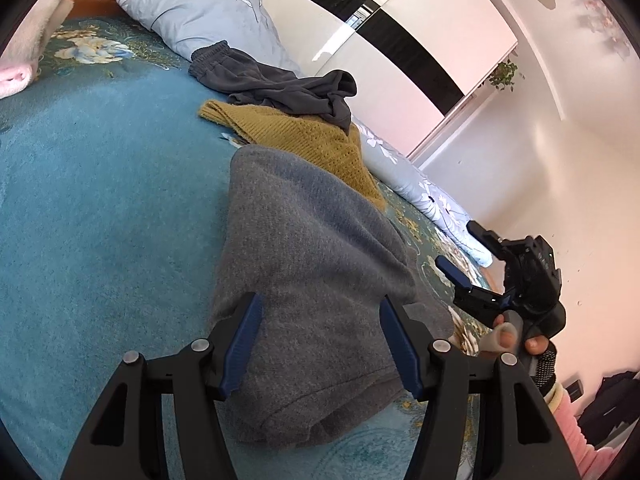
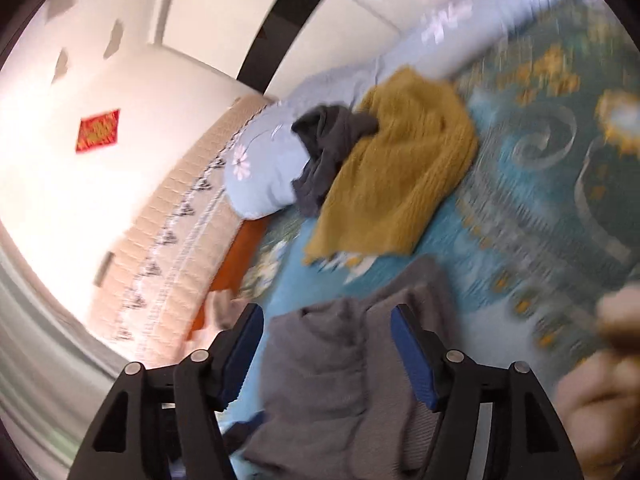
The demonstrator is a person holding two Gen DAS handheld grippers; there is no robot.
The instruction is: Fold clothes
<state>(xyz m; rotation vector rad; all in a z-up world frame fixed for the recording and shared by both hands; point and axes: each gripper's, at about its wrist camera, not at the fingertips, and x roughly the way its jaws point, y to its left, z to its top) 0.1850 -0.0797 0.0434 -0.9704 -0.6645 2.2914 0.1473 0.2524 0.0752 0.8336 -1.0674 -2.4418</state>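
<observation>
A grey knit garment [image 1: 312, 264] lies folded over on the blue floral bedspread [image 1: 100, 200]. My left gripper [image 1: 320, 308] is open just above its near part, a finger on each side. My right gripper [image 1: 456, 248] shows in the left wrist view at the right, open, held in a hand beside the garment. In the blurred right wrist view the right gripper [image 2: 328, 320] is open over the bunched grey garment [image 2: 332, 380]. A mustard knit sweater [image 1: 304, 136] and dark grey trousers [image 1: 272, 84] lie farther back; the sweater [image 2: 400, 168] and trousers [image 2: 328, 148] also show in the right wrist view.
A long pale blue flowered pillow [image 1: 208, 12] runs along the far edge of the bed. A folded pink and white towel [image 1: 28, 52] lies at the far left. White wardrobe doors [image 1: 420, 40] stand behind. The padded headboard [image 2: 168, 240] is at the left.
</observation>
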